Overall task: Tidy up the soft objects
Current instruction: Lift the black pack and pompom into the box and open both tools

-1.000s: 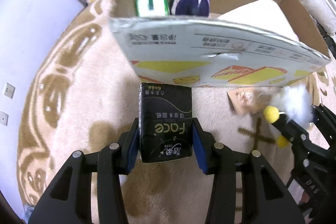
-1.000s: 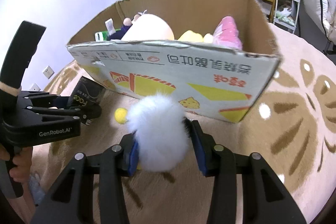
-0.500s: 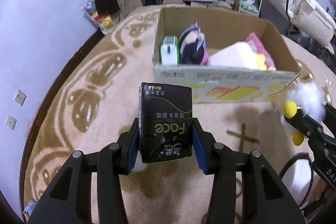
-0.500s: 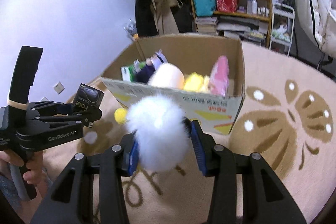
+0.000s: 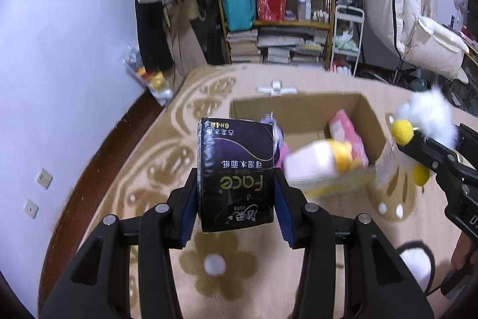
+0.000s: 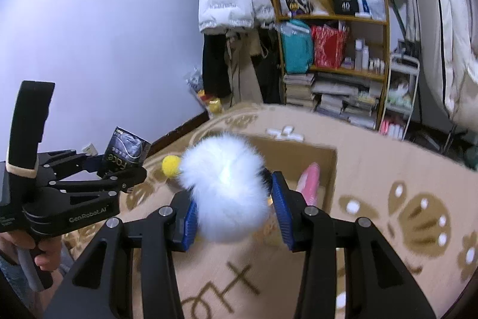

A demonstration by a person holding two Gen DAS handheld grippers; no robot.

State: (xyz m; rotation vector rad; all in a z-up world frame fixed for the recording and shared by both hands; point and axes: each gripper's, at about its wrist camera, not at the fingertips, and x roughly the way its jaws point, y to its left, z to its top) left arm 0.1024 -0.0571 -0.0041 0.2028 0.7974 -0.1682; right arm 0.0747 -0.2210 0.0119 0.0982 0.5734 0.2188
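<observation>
Left claw (image 5: 236, 184) clamping black plastic-wrapped tissue pack (image 5: 236, 169); right claw (image 6: 234, 207) clamping fluffy white pompom toy (image 6: 227, 190) (compressible). Risk: slipping, overshooting open brown cardboard box (image 5: 369, 112) at centre frame.

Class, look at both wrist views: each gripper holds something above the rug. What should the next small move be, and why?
Probably carry both loads forward over the open cardboard box. The left gripper is clamped on the black tissue pack and the right gripper on the white fluffy toy, both short of the box, where other soft things already lie.
</observation>
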